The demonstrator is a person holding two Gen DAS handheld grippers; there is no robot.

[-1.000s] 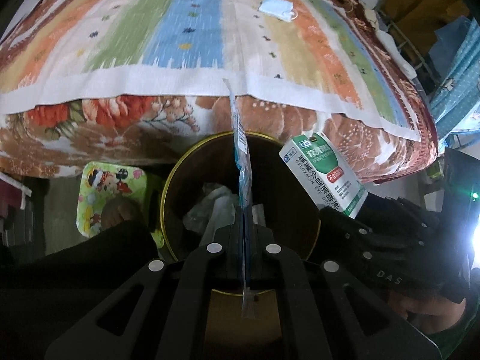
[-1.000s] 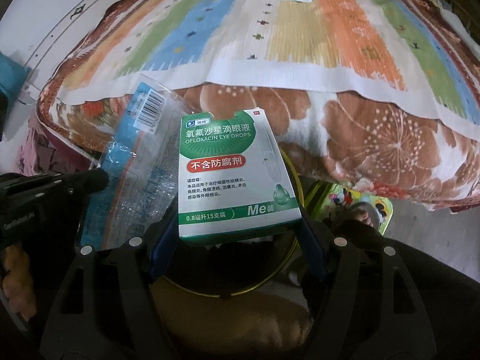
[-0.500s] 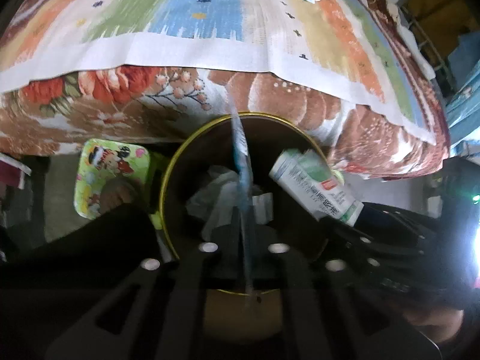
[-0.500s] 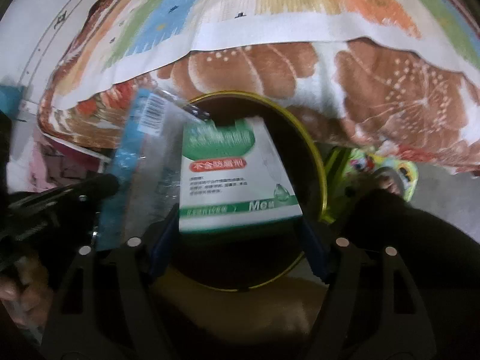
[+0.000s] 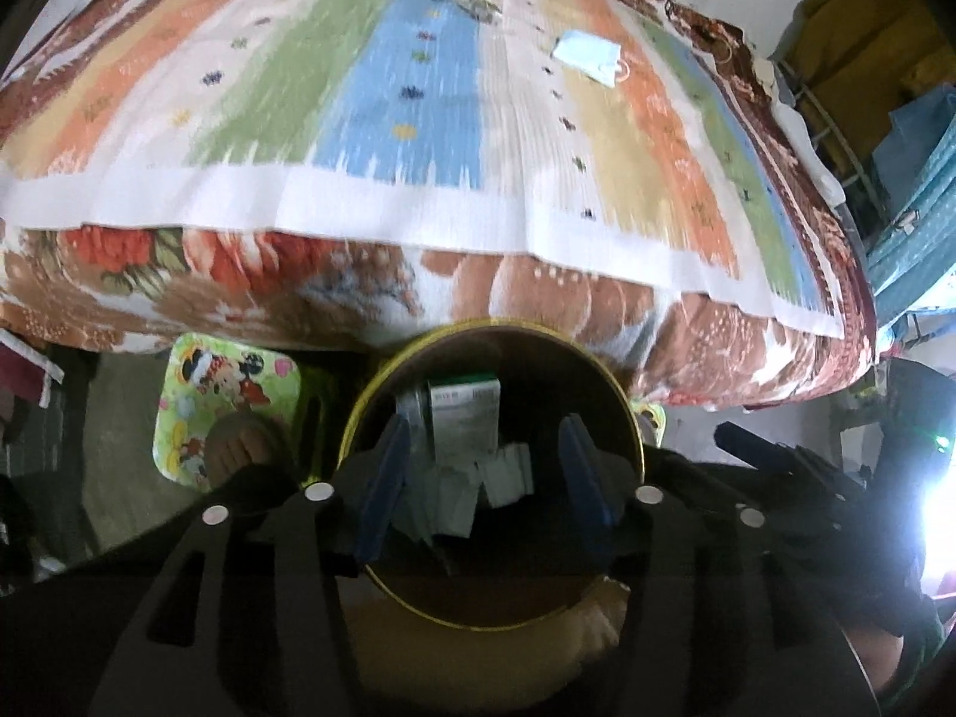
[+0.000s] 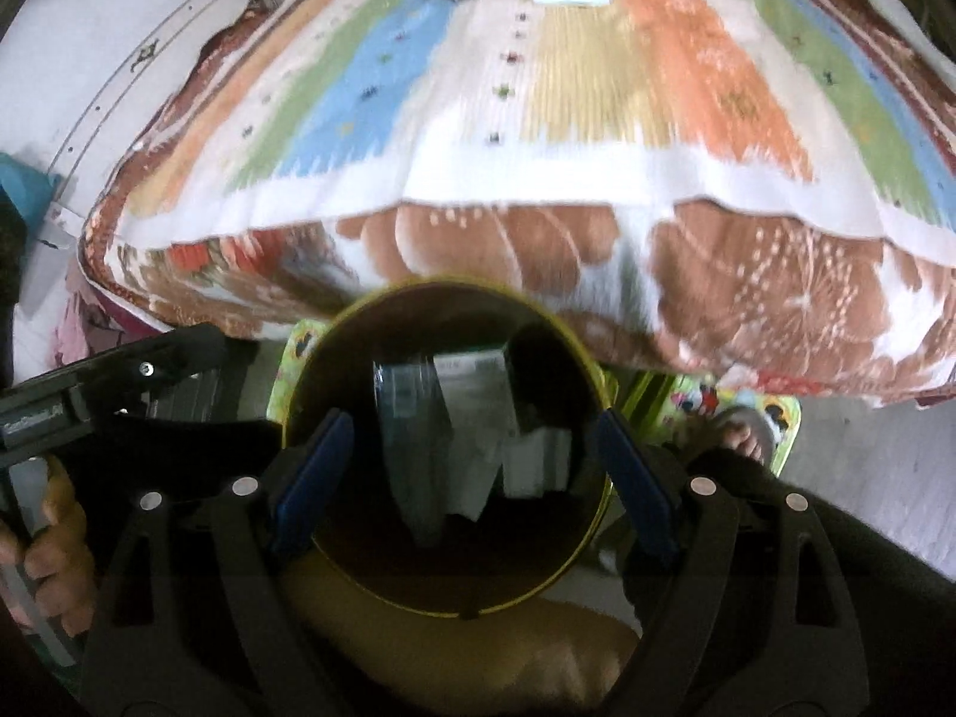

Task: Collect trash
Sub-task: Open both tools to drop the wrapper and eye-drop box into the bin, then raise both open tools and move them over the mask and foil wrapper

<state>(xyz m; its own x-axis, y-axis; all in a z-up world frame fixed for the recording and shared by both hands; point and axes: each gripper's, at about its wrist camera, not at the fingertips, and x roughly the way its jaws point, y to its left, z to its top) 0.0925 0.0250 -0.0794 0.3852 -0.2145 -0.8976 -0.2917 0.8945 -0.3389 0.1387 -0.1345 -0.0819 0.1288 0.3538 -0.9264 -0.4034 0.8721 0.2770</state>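
Green-white eye-drop box [image 5: 465,418] and clear wrapper [image 6: 399,418] lie inside yellow-rimmed bin [image 5: 621,400]. My left gripper [image 5: 484,478] above bin, jaws just opened, nothing between. My right gripper [image 6: 472,478] likewise, spread, empty. Right view alone shows hand [image 6: 57,544] on left handle.

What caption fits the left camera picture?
Open left gripper above the bin, eye-drops box inside.

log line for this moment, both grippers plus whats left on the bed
left gripper: open, empty | right gripper: open, empty | eye drops box, plastic wrapper: in bin | left on bed: face mask, small wrapper
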